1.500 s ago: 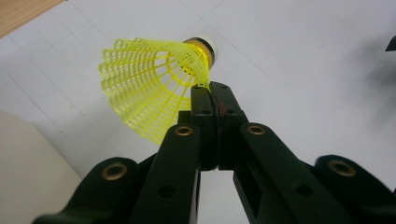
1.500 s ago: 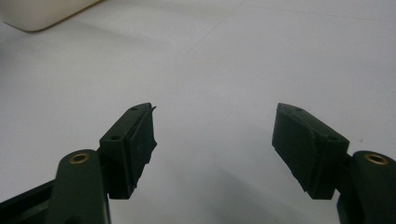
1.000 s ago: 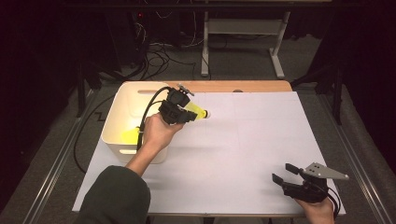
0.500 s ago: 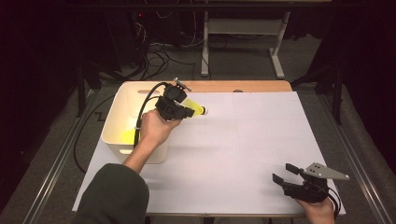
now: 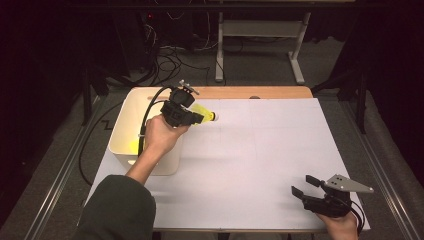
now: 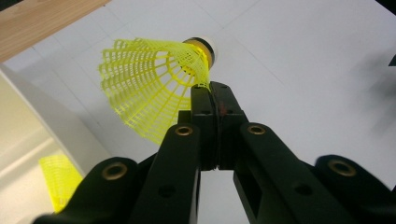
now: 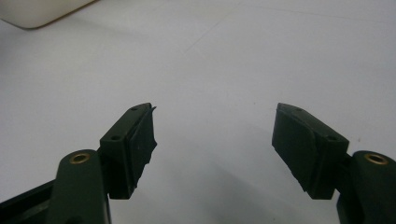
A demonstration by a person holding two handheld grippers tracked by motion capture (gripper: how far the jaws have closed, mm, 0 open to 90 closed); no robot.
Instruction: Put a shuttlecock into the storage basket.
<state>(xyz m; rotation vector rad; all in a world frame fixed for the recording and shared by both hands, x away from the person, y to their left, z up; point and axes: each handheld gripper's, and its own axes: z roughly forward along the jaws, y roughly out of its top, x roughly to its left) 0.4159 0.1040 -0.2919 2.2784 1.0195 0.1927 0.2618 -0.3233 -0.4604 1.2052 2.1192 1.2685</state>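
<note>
A: Your left gripper is clamped on the mesh skirt of the yellow shuttlecock, pads pressed tight together.

B: Where's it sitting?

A: You're holding it just past the right rim of the white bin, cork end pointing away from the bin. A second yellow shuttlecock lies inside the bin.

B: And your right gripper?

A: Well apart from the bin, jaws spread, gripping nothing.

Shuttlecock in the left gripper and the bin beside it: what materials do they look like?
Shuttlecock: the skirt looks like moulded yellow plastic, an open mesh of thin ribs; the rounded head seems white foam or cork with a dark band, hard to tell. Left gripper is shut on the skirt's edge. Bin: probably cream plastic, smooth, slightly glossy walls with rounded corners.
</note>
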